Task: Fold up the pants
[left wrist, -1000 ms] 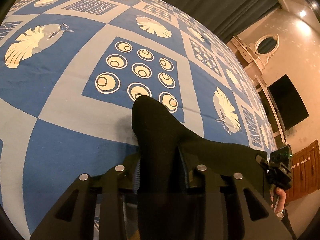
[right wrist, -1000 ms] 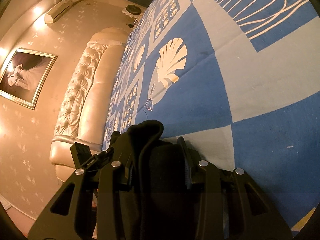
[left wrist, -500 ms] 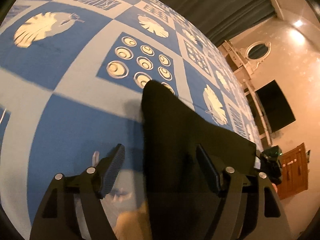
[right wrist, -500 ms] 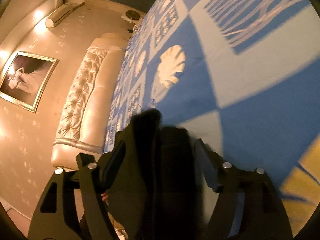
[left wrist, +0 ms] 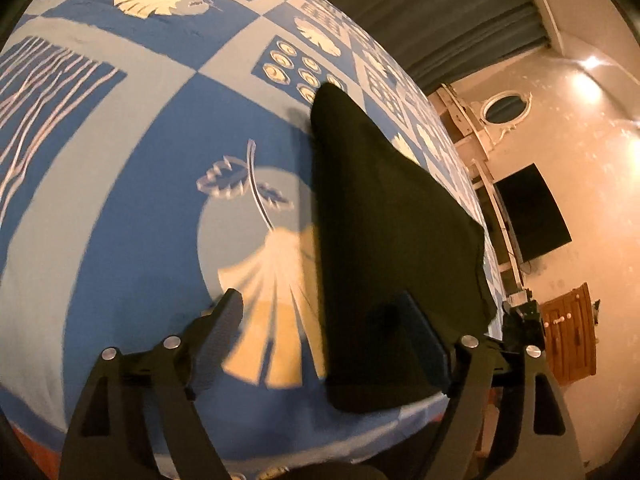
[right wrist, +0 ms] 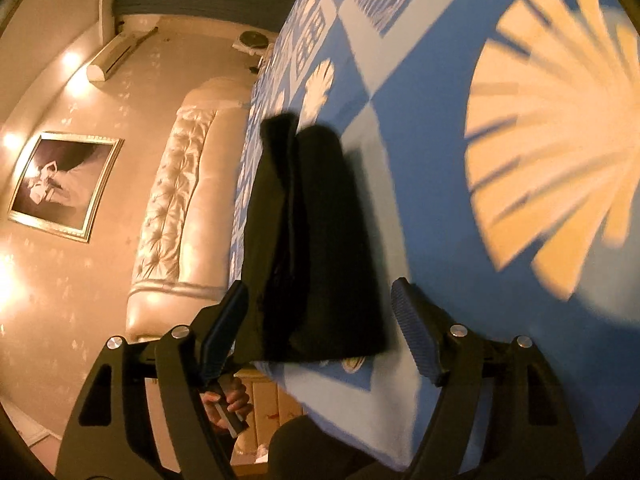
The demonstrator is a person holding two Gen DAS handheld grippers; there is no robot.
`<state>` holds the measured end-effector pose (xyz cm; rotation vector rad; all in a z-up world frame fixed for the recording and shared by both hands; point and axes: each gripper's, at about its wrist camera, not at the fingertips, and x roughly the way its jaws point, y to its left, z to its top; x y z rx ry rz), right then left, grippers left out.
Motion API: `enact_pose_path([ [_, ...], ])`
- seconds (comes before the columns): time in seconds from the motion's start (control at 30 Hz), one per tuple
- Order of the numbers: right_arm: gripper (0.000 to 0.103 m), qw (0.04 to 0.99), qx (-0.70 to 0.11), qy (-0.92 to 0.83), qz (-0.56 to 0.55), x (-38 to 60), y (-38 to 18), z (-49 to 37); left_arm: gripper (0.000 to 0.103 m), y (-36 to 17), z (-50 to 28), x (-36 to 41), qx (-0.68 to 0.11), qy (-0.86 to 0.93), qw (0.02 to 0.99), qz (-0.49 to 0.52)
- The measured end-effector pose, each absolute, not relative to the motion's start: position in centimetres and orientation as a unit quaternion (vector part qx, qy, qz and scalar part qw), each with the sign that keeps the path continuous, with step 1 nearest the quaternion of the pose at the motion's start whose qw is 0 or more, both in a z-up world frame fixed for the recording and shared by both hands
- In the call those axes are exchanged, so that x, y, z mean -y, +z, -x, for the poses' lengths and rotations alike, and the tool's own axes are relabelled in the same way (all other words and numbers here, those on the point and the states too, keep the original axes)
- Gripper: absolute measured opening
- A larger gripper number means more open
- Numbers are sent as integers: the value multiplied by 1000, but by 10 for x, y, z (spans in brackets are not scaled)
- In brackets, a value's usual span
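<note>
Pants: black pants are lying folded near the bed's front edge.
Claws: left gripper is being opened; right gripper is standing wide; nothing is being pinched.
Handling: soft, limp cloth; best taken at corners.

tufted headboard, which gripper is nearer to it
Left, judging by the views. The tufted headboard shows only beyond the pants in the right gripper's camera, so it lies on the left gripper's side. Both grippers sit at the folded pants, jaws apart, the left's opening.
</note>
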<state>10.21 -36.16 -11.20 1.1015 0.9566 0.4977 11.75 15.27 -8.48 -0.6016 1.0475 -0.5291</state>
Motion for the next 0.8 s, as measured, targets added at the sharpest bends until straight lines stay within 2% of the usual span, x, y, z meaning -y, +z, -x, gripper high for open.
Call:
enact_pose_path([
  [0.1, 86, 726, -426, 220, -494, 353, -109, -102, 80, -87, -112, -148, -491, -256, 775, 305],
  [0.17, 90, 726, -429, 216, -492, 347, -106, -105, 80, -88, -112, -144, -496, -262, 764, 319],
  [0.37, 90, 739, -446, 206, -460, 329, -103, -112, 80, -92, -115, -128, -508, -273, 739, 347],
  [0.43, 75, 742, -456, 192, -452, 329, -105, -112, 80, -92, -116, -121, -512, -272, 740, 341],
  [0.47, 57, 740, -465, 186, -449, 330, -110, -111, 80, -92, -116, -119, -511, -269, 744, 336],
  [0.5, 49, 738, -464, 187, -452, 332, -112, -110, 80, -92, -116, -117, -509, -268, 748, 330],
  [0.57, 41, 735, -457, 194, -462, 336, -116, -106, 79, -92, -116, -114, -511, -267, 752, 320],
  [0.6, 38, 733, -453, 197, -468, 338, -117, -104, 72, -91, -117, -113, -511, -266, 754, 315],
  [0.7, 33, 735, -443, 199, -474, 338, -116, -99, 60, -92, -119, -115, -519, -258, 753, 311],
  [0.8, 32, 734, -437, 199, -480, 337, -116, -95, 54, -90, -123, -116, -523, -254, 754, 305],
])
